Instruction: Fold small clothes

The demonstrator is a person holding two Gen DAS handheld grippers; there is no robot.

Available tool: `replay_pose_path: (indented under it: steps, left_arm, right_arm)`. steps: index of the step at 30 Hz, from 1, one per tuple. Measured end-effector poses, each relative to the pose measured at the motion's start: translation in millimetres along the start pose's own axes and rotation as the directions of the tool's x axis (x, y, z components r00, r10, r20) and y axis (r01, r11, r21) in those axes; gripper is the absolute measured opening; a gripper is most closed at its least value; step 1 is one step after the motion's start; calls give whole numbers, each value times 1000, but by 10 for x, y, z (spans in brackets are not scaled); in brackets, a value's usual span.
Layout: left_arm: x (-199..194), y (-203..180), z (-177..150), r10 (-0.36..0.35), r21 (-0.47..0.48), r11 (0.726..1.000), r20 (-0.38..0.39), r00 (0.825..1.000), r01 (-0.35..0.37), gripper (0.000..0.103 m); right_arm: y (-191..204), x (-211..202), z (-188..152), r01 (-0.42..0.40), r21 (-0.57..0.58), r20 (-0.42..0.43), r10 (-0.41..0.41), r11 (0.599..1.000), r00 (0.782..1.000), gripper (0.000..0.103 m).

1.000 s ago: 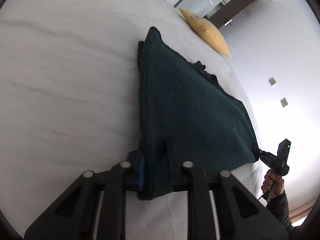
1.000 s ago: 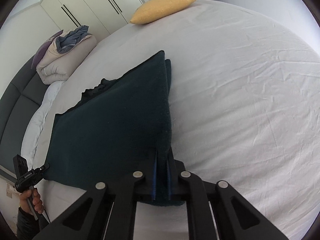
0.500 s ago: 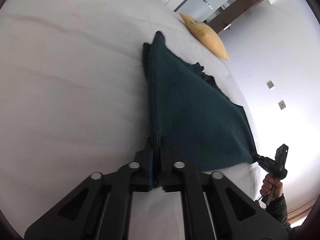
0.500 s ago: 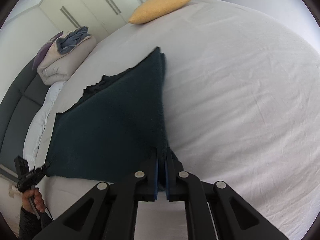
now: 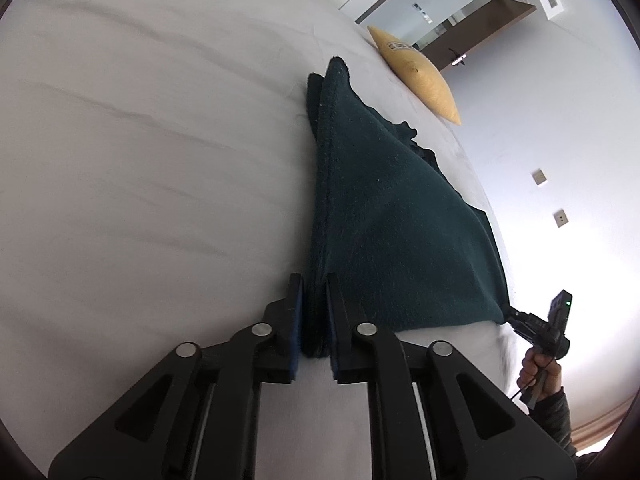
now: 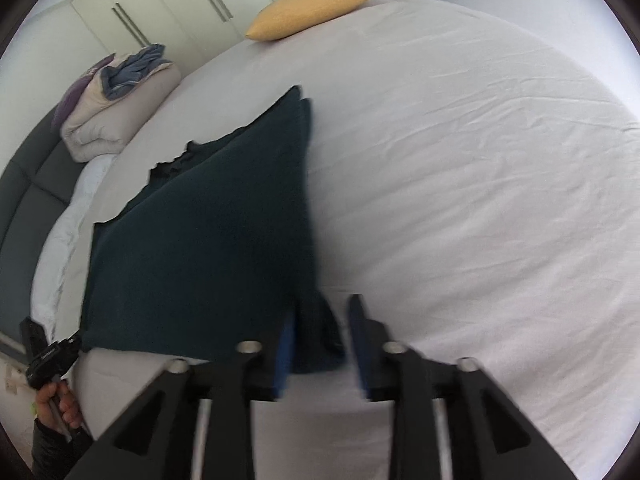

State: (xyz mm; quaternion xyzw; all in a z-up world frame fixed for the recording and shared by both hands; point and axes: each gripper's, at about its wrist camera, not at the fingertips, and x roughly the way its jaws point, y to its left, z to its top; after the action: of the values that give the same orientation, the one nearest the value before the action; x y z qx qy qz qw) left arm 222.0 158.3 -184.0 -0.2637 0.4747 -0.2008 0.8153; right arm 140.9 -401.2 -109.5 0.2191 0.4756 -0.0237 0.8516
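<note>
Dark green cloth (image 5: 392, 216) lies folded on the bed (image 5: 140, 140), long folded edge running from my grippers toward the far yellow pillow (image 5: 416, 76). My left gripper (image 5: 314, 312) pinches its near corner, jaws easing apart. My right gripper (image 6: 320, 332) is opening; the corner sits loose between its jaws.

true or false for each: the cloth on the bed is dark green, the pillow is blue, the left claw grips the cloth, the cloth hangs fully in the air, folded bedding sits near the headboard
1. The cloth on the bed is dark green. True.
2. The pillow is blue. False: it is yellow.
3. The left claw grips the cloth. True: its pads pinch one corner, though the jaws are opening.
4. The cloth hangs fully in the air. False: it lies spread on the bed.
5. Folded bedding sits near the headboard. True.
</note>
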Motion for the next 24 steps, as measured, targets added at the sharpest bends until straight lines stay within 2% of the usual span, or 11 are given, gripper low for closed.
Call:
replay_pose_path:
  steps: [1, 4, 6, 8, 12, 14, 16, 18, 20, 21, 24]
  left_arm:
    - [-44, 0, -6, 19, -8, 1000, 6, 1000, -19, 15]
    - [-226, -100, 13, 91, 6, 996, 55, 994, -91, 18]
    - [-314, -252, 72, 103, 41, 993, 95, 990, -107, 18]
    - [-333, -444, 156, 70, 81, 994, 123, 990, -80, 18]
    - [11, -819, 341, 48, 180, 981, 108, 993, -67, 18]
    - [225, -883, 364, 83, 221, 970, 82, 993, -100, 18]
    - [515, -820, 328, 149, 244, 958, 23, 989, -150, 18]
    - [581, -726, 267, 123, 245, 962, 20, 992, -124, 18]
    - [525, -629, 241, 88, 234, 968, 27, 996, -92, 18]
    - [483, -569, 238, 82, 220, 972, 27, 996, -86, 18]
    - [354, -441, 221, 105, 203, 973, 44, 993, -112, 18]
  right_arm:
    - [-11, -47, 1, 23, 14, 15, -23, 1000, 1000, 43]
    - [63, -263, 51, 25, 17, 98, -27, 1000, 995, 43]
    - [231, -345, 124, -25, -21, 138, 28, 999, 990, 43]
    - [497, -333, 210, -126, -80, 144, 137, 989, 980, 43]
    - [1049, 36, 337, -296, -152, 67, 309, 943, 949, 43]
    - [1164, 291, 351, -341, -125, 19, 345, 932, 938, 43]
    - [1201, 591, 350, -397, -76, -53, 394, 914, 917, 43]
    - [1148, 811, 311, -380, -51, -94, 375, 923, 922, 43]
    - [1024, 863, 268, -411, -50, -90, 406, 910, 910, 32]
    - [943, 844, 261, -422, -45, -83, 418, 905, 905, 30]
    - [656, 766, 247, -400, 8, -45, 400, 916, 915, 15]
